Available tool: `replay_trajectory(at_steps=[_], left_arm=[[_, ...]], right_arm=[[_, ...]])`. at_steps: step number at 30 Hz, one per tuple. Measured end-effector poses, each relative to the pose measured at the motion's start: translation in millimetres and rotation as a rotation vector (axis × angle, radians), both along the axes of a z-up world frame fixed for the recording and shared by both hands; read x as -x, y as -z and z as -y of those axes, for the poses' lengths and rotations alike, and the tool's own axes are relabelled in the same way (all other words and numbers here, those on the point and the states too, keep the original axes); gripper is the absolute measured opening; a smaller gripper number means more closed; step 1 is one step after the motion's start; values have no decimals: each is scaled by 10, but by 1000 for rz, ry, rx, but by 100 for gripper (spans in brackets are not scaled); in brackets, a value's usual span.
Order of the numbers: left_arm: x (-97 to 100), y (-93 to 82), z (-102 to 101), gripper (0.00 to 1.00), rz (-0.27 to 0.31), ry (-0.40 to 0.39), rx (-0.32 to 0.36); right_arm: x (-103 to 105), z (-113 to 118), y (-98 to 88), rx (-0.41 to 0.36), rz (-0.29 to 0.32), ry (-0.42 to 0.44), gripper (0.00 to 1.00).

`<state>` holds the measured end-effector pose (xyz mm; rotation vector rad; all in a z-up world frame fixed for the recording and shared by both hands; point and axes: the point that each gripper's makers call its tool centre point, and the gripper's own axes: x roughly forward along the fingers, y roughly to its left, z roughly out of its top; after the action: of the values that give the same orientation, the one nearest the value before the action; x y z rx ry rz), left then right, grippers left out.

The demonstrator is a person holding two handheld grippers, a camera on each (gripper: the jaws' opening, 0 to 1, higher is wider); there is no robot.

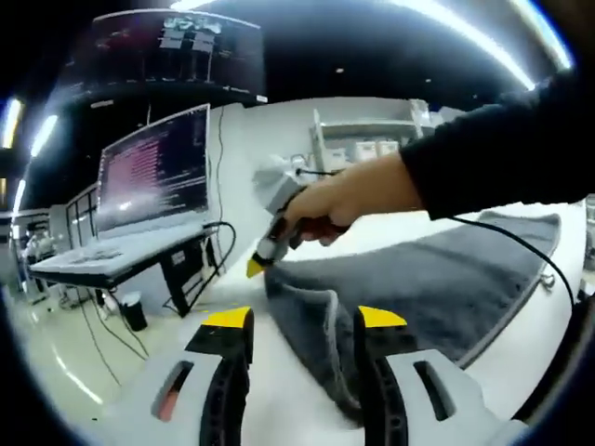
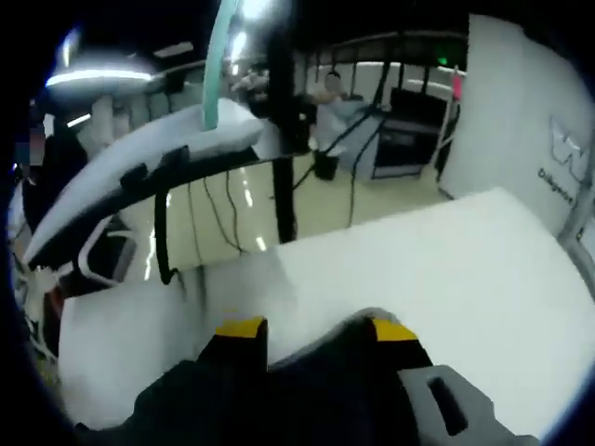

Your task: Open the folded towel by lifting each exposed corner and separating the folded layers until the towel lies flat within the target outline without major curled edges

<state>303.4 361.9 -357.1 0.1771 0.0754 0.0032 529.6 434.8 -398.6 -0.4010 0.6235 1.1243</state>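
The grey towel (image 1: pixel 437 279) lies on the white table (image 1: pixel 279 390), its rolled near edge running down between my left gripper's jaws. My left gripper (image 1: pixel 305 319) is open, hovering low over that edge. A hand (image 1: pixel 344 200) holds my right gripper (image 1: pixel 257 267) at the towel's far left corner, its yellow tip touching the cloth. In the right gripper view the picture is blurred. There the right gripper (image 2: pixel 319 329) has its jaws wide apart, and dark towel cloth (image 2: pixel 325 367) bulges between them.
A monitor (image 1: pixel 153 172) stands on a desk left of the table, with cables hanging below it. A black cable (image 1: pixel 521 246) crosses the towel. Beyond the table edge (image 2: pixel 279 255) are a black post (image 2: pixel 282 121), floor and a distant person.
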Motion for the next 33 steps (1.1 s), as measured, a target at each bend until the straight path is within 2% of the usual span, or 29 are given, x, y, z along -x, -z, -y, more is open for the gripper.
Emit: replay_trajectory(at_steps=[2, 4, 7, 9, 11, 16, 19, 22, 23, 24, 25, 27, 30, 33], left_arm=[[16, 31, -55, 43, -2, -27, -46], [17, 56, -91, 43, -10, -36, -42], [47, 105, -153, 43, -28, -63, -43], [71, 192, -220, 40, -67, -82, -53], [106, 239, -284, 35, -93, -116, -82], [145, 226, -326, 37, -79, -126, -53], [154, 137, -309, 49, -39, -134, -37], [100, 41, -322, 97, 7, -142, -29], [117, 0, -349, 95, 20, -154, -16], [120, -28, -360, 99, 28, -154, -15], [104, -53, -357, 100, 30, -150, -8], [92, -96, -360, 100, 22, -135, -16], [48, -165, -313, 100, 19, -106, -20], [-19, -244, -168, 100, 4, -47, -15]], right_arm=[[19, 1, -10, -3, 2, -11, 51], [49, -1, -18, -9, -4, -28, 52], [224, -22, 27, -15, -80, -102, 59], [265, -7, 48, 5, -61, -133, 60], [333, -19, 26, -5, -69, -162, 65], [374, 16, -111, -32, -67, -187, 70], [347, 104, -213, -40, -48, -190, 77], [333, 197, -342, -73, -42, -187, 91], [347, 218, -389, -92, -44, -191, 95], [347, 221, -434, -113, -32, -195, 97], [341, 206, -581, -176, 56, -248, 97], [348, 314, -704, -185, 132, -269, 99], [305, 539, -844, -198, 131, -217, 99], [191, 862, -987, -163, 196, -144, 99]])
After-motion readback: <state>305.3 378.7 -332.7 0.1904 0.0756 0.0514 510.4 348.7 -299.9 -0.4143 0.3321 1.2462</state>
